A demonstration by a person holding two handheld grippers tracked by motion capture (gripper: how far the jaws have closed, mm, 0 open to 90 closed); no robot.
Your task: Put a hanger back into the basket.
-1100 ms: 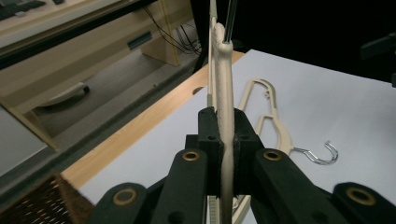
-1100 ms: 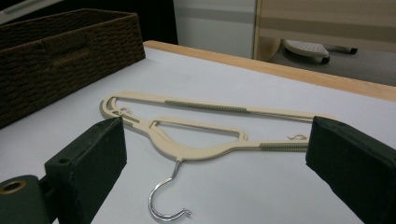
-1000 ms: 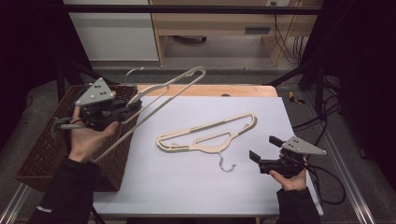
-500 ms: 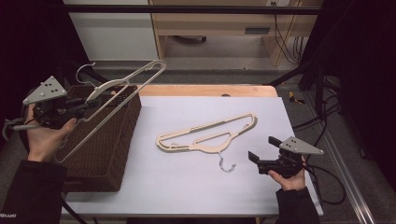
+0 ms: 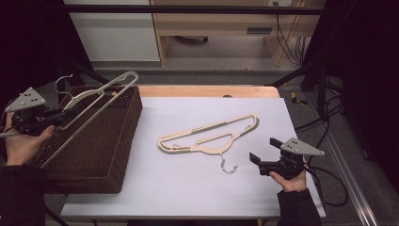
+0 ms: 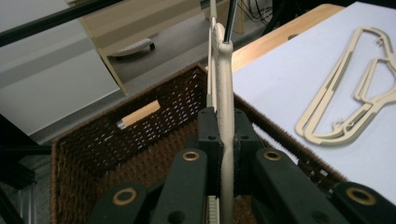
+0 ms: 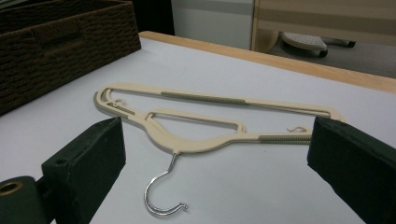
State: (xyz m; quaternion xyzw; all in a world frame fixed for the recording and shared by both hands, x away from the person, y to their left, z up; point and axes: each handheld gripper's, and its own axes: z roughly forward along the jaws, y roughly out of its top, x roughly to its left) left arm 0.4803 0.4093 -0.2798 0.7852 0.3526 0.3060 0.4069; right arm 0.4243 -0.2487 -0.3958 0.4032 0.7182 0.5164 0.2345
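Note:
My left gripper point(image 5: 61, 116) is shut on the arm of a beige hanger point(image 5: 104, 92) and holds it tilted above the brown wicker basket point(image 5: 120, 160) at the table's left. In the left gripper view the pads clamp this hanger point(image 6: 223, 70) edge-on over the basket's rim point(image 6: 154, 98). A second beige hanger point(image 5: 207, 136) lies flat on the white sheet, its metal hook point(image 5: 228, 167) pointing toward me. My right gripper point(image 5: 255, 161) rests low at the front right, open, its jaws facing that hanger point(image 7: 201, 144) from a short way off with nothing between them.
The white sheet point(image 5: 188, 188) covers the table, and a wooden strip point(image 5: 207, 90) shows along the far edge. Cables point(image 5: 329, 141) trail off the right side. A cabinet and a wooden desk stand beyond the table. The basket point(image 7: 60, 42) takes up the left end.
My left gripper has carried its hanger leftward and a little lower, from the sheet's edge to above the basket. The right gripper and the lying hanger have stayed put.

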